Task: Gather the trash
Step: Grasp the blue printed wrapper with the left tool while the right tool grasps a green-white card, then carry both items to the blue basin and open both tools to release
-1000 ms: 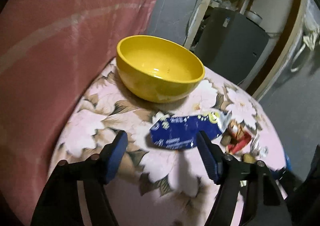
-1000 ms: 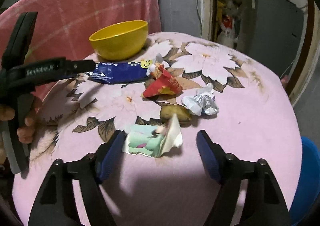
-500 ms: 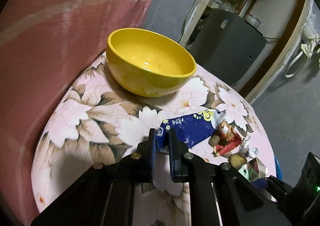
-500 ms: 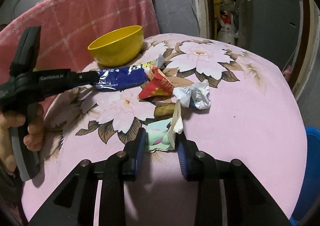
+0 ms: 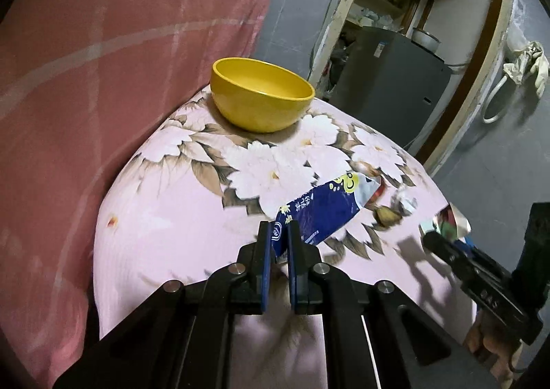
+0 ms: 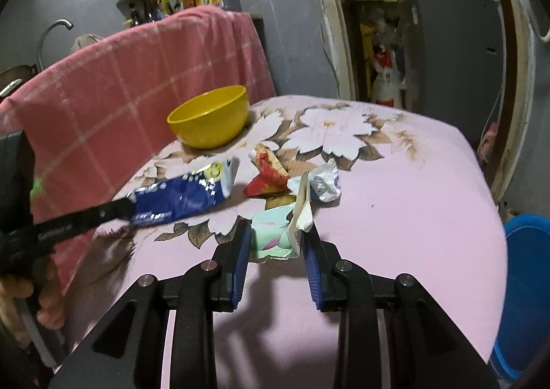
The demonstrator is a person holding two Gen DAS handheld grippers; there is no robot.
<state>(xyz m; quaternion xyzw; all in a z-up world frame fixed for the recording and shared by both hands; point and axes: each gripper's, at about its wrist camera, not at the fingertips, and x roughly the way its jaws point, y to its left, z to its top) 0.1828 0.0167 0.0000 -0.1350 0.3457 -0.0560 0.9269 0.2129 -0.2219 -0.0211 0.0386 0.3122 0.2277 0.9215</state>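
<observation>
Left gripper: jaws clamped on the near end of the blue wrapper, which juts forward from the pads with its far end just above the floral tablecloth. Right gripper: jaws pressed against both sides of the pale green crumpled packet, gripping it at the near part of the table. Both sets of jaws have just been closing, each with its piece of litter between the pads.

Just beyond the packet lie a red wrapper and a silver foil scrap, close together, with a brownish scrap partly hidden between them. The yellow bowl stands empty at the far edge, beside a pink checked cloth. A blue bin sits off the table's right side.

Step in hand, as judged: pick-up complete for two pieces, transport pending. The next move calls for a lift clear of the cloth and a carry to a receptacle, probably the bin, while holding both grips firm; the thin wrapper may slip.
</observation>
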